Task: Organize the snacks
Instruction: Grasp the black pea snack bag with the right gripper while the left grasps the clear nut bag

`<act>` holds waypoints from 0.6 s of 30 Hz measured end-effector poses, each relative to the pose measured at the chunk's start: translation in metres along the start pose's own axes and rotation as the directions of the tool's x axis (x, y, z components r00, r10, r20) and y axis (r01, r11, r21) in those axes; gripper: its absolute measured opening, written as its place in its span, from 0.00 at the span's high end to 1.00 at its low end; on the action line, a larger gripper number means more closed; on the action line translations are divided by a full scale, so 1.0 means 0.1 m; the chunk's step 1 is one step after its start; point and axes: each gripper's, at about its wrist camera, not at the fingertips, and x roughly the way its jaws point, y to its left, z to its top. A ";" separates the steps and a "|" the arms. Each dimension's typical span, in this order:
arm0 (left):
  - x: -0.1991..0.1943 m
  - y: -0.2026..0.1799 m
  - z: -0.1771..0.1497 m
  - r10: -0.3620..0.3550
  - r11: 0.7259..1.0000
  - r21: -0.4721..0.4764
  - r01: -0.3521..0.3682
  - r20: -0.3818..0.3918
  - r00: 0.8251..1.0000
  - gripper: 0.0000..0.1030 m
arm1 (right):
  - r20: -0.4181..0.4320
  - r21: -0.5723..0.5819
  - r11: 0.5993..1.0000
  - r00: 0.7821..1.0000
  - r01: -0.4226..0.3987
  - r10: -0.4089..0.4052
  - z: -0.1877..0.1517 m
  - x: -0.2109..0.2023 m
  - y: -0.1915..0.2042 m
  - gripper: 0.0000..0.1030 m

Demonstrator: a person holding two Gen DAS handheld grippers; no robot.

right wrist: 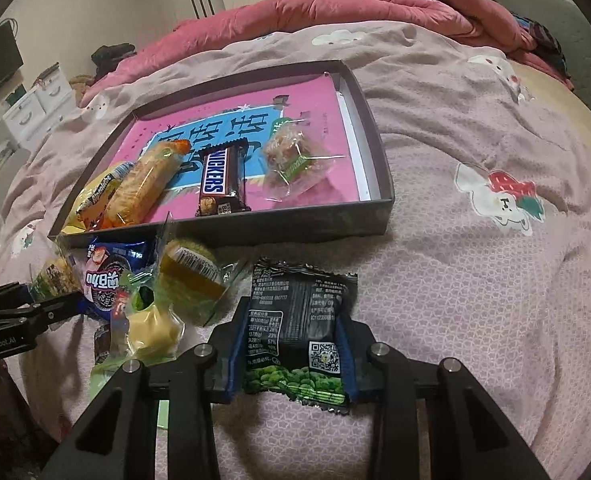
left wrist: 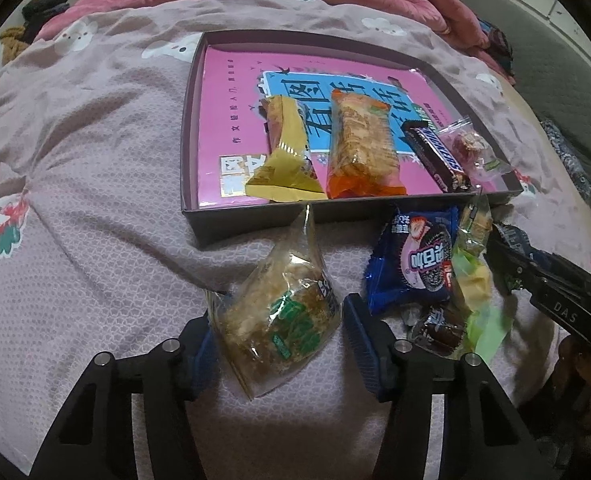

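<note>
My right fingers clamp pea packet; left fingers bracket clear snack bag, grip uncertain. Lift straight, clear box wall ahead.

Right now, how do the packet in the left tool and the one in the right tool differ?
The clear pastry packet shows its brownish contents; the black pea packet is opaque and printed. The pastry packet looks bulky, the pea packet flat. Both lie on the bedspread, outside the tray.
</note>
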 end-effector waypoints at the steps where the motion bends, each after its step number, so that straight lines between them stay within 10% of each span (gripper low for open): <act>1: 0.00 0.00 -0.01 -0.008 1.000 -0.004 0.008 -0.002 1.000 0.47 | 0.000 0.000 1.000 1.000 0.000 0.000 0.00 0.00 0.00 0.64; 18: -0.18 -0.17 -0.03 -0.085 0.995 0.049 0.084 0.018 0.996 0.68 | 0.057 -0.002 0.999 0.998 -0.037 0.037 0.00 -0.17 0.02 0.64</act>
